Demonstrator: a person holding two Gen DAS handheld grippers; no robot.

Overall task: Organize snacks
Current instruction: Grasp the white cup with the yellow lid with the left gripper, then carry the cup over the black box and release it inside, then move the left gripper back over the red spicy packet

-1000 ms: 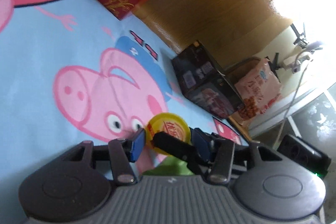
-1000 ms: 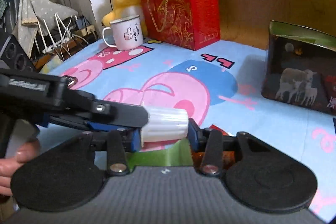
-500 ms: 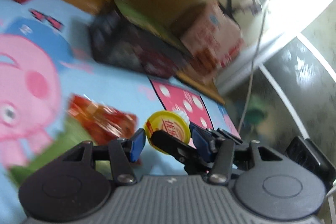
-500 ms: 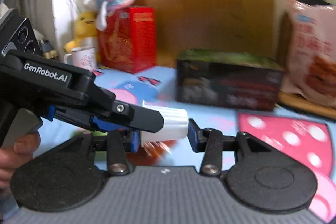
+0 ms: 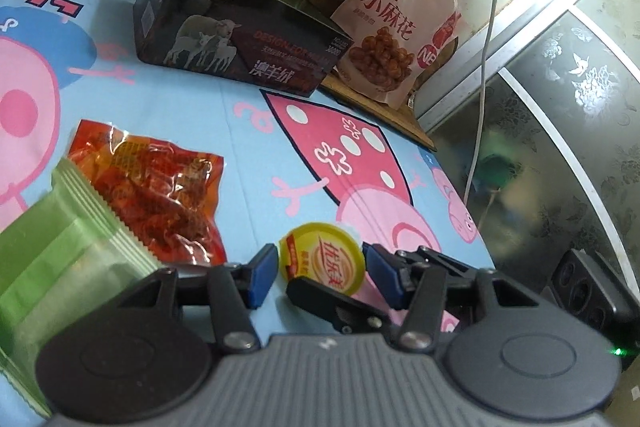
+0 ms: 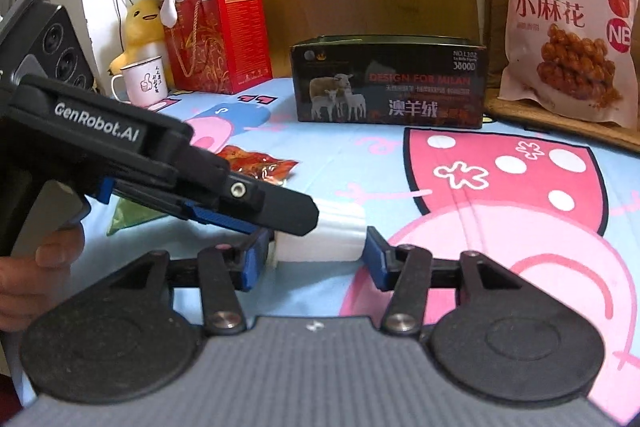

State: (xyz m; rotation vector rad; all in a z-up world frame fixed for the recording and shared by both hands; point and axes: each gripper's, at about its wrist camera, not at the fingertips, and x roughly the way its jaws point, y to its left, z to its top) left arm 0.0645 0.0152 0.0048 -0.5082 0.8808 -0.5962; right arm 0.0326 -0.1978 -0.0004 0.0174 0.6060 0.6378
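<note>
A small white cup with a yellow foil lid (image 5: 322,257) sits between the fingers of both grippers; its ribbed white side shows in the right wrist view (image 6: 332,235). My left gripper (image 5: 320,269) and right gripper (image 6: 314,253) both close on it, crossing each other. The left gripper's fingers (image 6: 276,205) reach in from the left in the right wrist view. A red snack packet (image 5: 160,191) and a green packet (image 5: 56,255) lie on the cartoon sheet (image 5: 248,155) to the left.
A dark open box with sheep print (image 6: 388,83) stands at the back. A pink bag of fried twists (image 6: 568,35) leans behind it on a wooden board. A red gift box (image 6: 220,35), plush toys and a mug (image 6: 142,83) stand back left.
Both grippers have carried the cup together to the right across the sheet, from over the pig print to near the dark box and pink bag. Their hold on it is unchanged.
</note>
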